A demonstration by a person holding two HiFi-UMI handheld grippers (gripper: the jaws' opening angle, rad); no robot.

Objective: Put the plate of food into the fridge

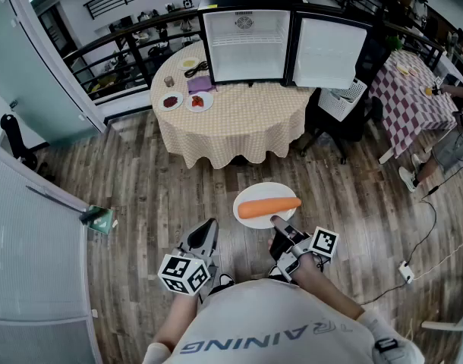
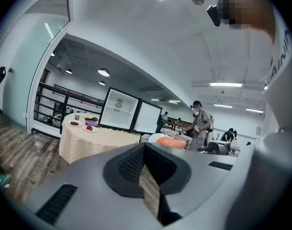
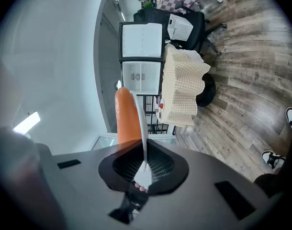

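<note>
A: Left side first. What do we have?
B: Left gripper (image 1: 206,232) sits low, just in front of the torso, over the wood floor (image 1: 140,196). In the left gripper view (image 2: 145,146) we see its jaws together at the tips, with nothing between them.
A: And the plate?
B: The white plate (image 1: 262,190) is just right of that, in the air over the floor and well short of the table (image 1: 239,131). One carrot (image 1: 269,208) lies across it. The right gripper (image 1: 278,223) has the plate by its near rim.
A: Do we trust that grip?
B: Yes. In the right gripper view (image 3: 143,169) we see the jaws nearly closed, pinching the rim. The plate (image 3: 143,128) shows edge-on there, with the carrot (image 3: 127,116) against its left face.
A: Table end?
B: We've got a round table with a checked cloth. Two small plates (image 1: 199,101) sit near its left edge. The fridge (image 1: 247,51) stands at the far edge, open, and we see white shelves inside. Its door (image 1: 328,51) is swung out to the right.
A: So the plate isn't in.
B: Right, it's apart from both the table and the fridge.
</note>
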